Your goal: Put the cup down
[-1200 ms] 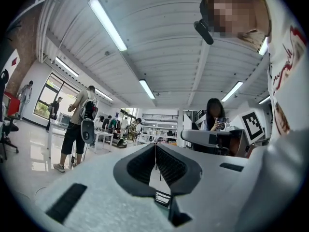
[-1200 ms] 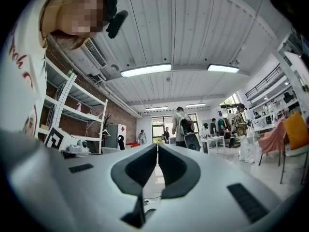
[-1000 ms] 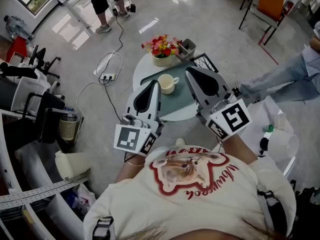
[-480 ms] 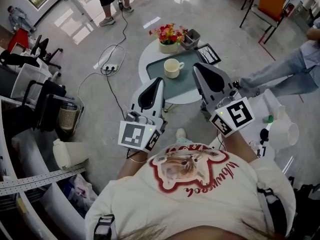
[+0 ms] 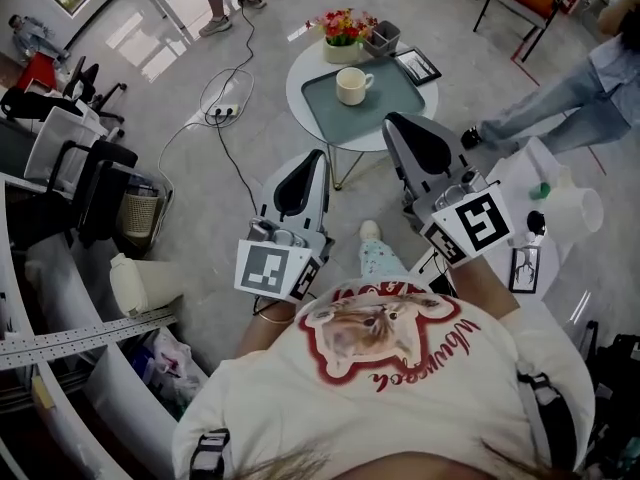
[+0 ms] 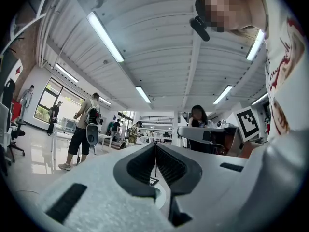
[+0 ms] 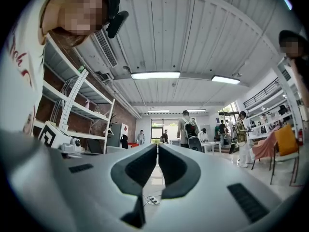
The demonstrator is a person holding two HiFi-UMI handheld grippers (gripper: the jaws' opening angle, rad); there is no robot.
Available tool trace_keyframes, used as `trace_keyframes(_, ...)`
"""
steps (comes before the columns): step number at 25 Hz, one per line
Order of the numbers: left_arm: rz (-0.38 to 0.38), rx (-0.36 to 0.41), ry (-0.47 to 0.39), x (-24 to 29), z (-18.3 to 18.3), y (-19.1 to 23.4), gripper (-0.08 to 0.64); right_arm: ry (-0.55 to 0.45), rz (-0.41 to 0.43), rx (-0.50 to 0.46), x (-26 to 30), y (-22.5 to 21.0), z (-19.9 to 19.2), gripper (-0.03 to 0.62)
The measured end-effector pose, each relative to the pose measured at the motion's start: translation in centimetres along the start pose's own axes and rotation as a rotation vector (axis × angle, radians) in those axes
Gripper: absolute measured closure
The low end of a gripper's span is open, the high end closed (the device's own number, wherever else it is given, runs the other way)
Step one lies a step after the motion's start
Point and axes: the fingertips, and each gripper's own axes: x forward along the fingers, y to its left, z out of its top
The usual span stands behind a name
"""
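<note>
The round white counter (image 5: 295, 83) stands on glossy grey floor (image 5: 260, 28) — the cup (image 5: 352, 85) sits upright on its green tray (image 5: 395, 93), near the flowers (image 5: 345, 28). My left fingers (image 6: 140, 164) and right fingers (image 7: 137, 170) are pressed together, holding nothing.

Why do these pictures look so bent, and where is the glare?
Head view: wide-angle bulge, window glare on the glossy grey floor. Left gripper view: fisheye circle with black corners, long ceiling strip light blown out. Right gripper view: same fisheye bending, bright ceiling light panel.

shirt (image 5: 330, 418): cream, red animal print | left claw (image 5: 316, 158), right claw (image 5: 392, 121): grey, black-padded, square-marked
</note>
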Motion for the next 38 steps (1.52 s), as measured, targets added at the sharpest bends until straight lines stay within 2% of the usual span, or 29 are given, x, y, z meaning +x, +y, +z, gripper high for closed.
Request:
trace_keyframes(8,-0.046,-0.004,0.016,-6.1,0.3,-3.7,0.545,-0.003,-0.062,0.036,-5.4,5.5,0.6,0.56)
trace_keyframes(12,-0.053,0.009,-0.009,-7.5,1.6,-5.1,0.545,-0.024,-0.094,0.005,-7.6,6.7,2.1,0.56)
trace_keyframes(15,-0.065,0.028,-0.016,-8.0,2.1,-6.7,0.545,-0.037,-0.107,0.021,-9.3,6.9,2.4,0.56)
trace_keyframes(19,-0.083,0.059,-0.01,-9.3,2.6,-9.4,0.545,-0.054,-0.105,0.049,-11.5,8.0,2.7,0.56)
trace_keyframes(23,-0.076,0.061,-0.022,-11.0,3.2,-12.1,0.545,-0.058,-0.098,0.022,-14.5,9.3,3.5,0.56)
trace_keyframes(33,-0.062,0.029,-0.022,-16.6,2.6,-23.4,0.545,-0.045,-0.067,0.011,-26.2,12.7,4.4,0.56)
trace_keyframes(38,-0.028,0.011,-0.007,-20.4,1.5,-29.1,0.545,-0.023,-0.042,0.013,-32.9,15.1,4.4,0.56)
